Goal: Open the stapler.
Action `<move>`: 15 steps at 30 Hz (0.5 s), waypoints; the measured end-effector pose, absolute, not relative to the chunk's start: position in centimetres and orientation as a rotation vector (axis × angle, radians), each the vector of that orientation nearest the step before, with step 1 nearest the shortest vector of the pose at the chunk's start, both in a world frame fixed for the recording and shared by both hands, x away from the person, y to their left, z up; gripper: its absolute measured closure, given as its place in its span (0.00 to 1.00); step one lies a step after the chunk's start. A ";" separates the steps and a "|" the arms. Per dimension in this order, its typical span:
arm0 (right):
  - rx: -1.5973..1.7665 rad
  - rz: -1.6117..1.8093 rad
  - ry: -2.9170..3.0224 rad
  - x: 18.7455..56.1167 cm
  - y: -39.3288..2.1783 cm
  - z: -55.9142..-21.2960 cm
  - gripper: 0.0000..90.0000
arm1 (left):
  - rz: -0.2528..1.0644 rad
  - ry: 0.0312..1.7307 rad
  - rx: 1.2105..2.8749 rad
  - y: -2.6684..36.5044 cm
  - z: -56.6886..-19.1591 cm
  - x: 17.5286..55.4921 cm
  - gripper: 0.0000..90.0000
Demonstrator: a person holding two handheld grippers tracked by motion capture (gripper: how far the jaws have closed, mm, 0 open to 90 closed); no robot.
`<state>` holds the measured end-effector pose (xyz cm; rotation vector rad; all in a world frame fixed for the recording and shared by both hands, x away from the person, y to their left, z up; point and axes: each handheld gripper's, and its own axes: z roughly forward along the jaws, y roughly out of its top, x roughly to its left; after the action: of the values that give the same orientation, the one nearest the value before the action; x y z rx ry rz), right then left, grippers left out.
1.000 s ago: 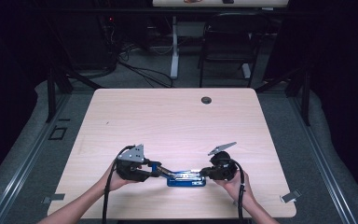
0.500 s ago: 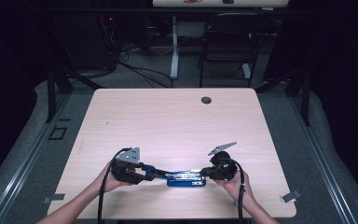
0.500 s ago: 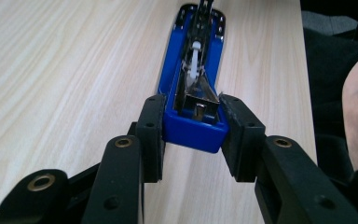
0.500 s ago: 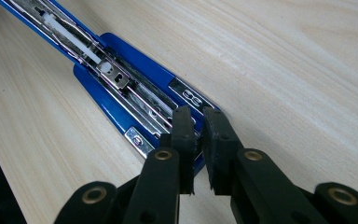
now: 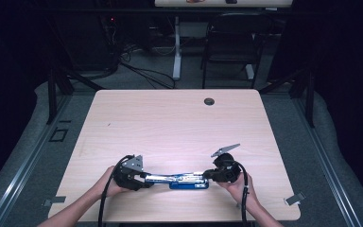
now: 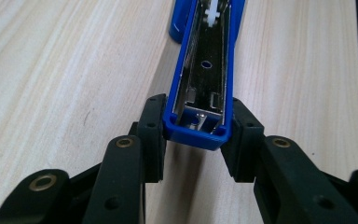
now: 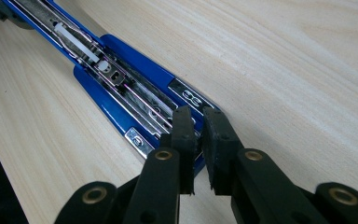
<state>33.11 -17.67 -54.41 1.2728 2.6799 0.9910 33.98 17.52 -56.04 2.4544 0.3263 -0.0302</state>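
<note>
Lying flat near the front edge of the pale wooden worktop point(image 5: 179, 123), the blue plastic stapler with its bright metal staple channel point(image 5: 182, 180) is swung open, its long axis running left to right between the two hands. The left claw point(image 6: 196, 135) pinches the tip of the raised blue top arm from both sides, while the right claw point(image 7: 196, 140) is pressed nearly together over the rear end of the base. Since the arm's tip sits in the left claw, I judge that hand will swing it.
</note>
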 end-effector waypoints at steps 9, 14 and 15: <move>1.282 1.005 2.677 33.2 -17.8 -54.5 0.93 | -0.046 0.330 2.471 17.4 -56.9 34.3 0.72; 1.289 1.012 2.693 33.4 -17.9 -54.5 0.89 | -0.034 0.311 2.469 17.5 -56.9 34.3 0.72; 1.292 1.008 2.696 33.5 -18.0 -54.4 0.86 | -0.034 0.311 2.469 17.5 -56.9 34.3 0.72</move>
<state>33.46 -18.03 -54.42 1.2919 2.6957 1.0082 34.30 17.46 -56.95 2.4685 0.3106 -0.0342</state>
